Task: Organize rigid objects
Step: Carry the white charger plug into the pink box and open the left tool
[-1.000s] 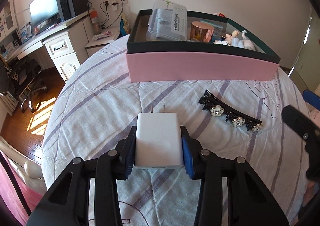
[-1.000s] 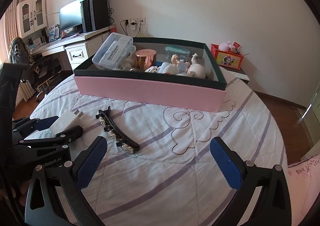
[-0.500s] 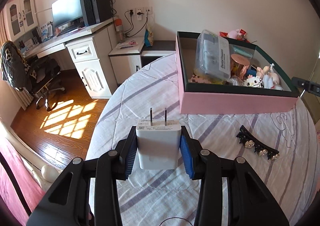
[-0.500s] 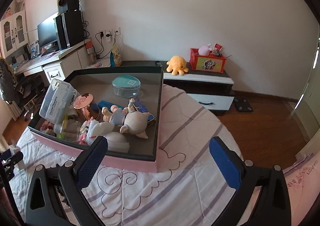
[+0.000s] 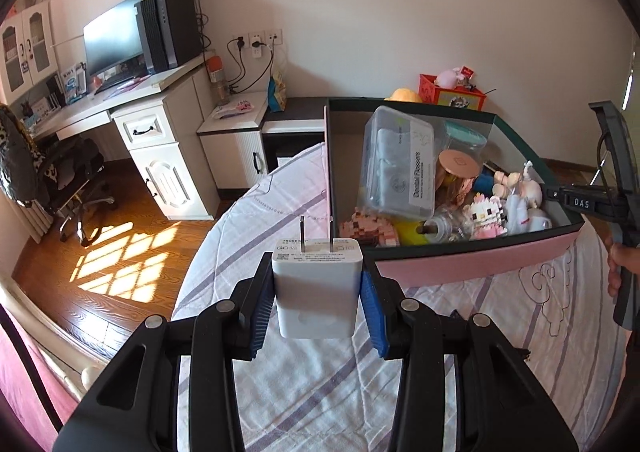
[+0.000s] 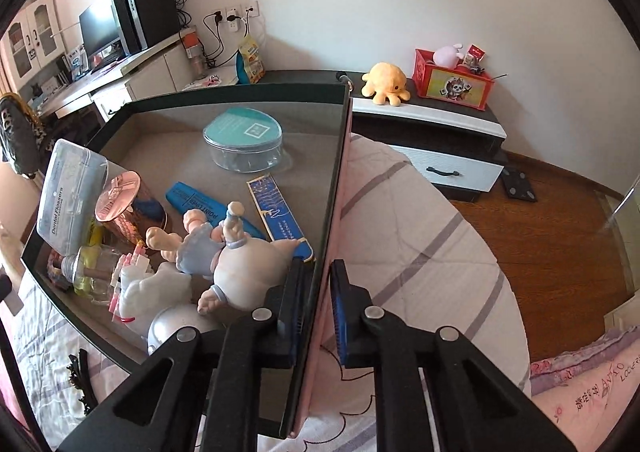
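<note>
My left gripper (image 5: 318, 306) is shut on a white plug adapter (image 5: 316, 288), prongs pointing forward, held above the bed in front of the pink storage box (image 5: 472, 258). The box (image 6: 334, 188) holds several items: a clear dental flosser case (image 5: 400, 162), a rose-gold tin (image 6: 118, 202), dolls (image 6: 224, 252) and a round clear tub (image 6: 242, 146). My right gripper (image 6: 320, 312) is shut on the box's right wall, one finger inside and one outside. A black hair clip (image 6: 82, 376) lies on the bed at the lower left of the right wrist view.
The box sits on a round bed with a striped white cover (image 5: 288, 384). A desk with monitor (image 5: 114, 38), an office chair (image 5: 52, 168) and a low cabinet (image 6: 436, 128) stand by the wall. Wooden floor (image 5: 100, 276) lies left of the bed.
My left gripper lifted the adapter off the bed and carried it up towards the box. My right gripper swung over to the box and closed on its right wall.
</note>
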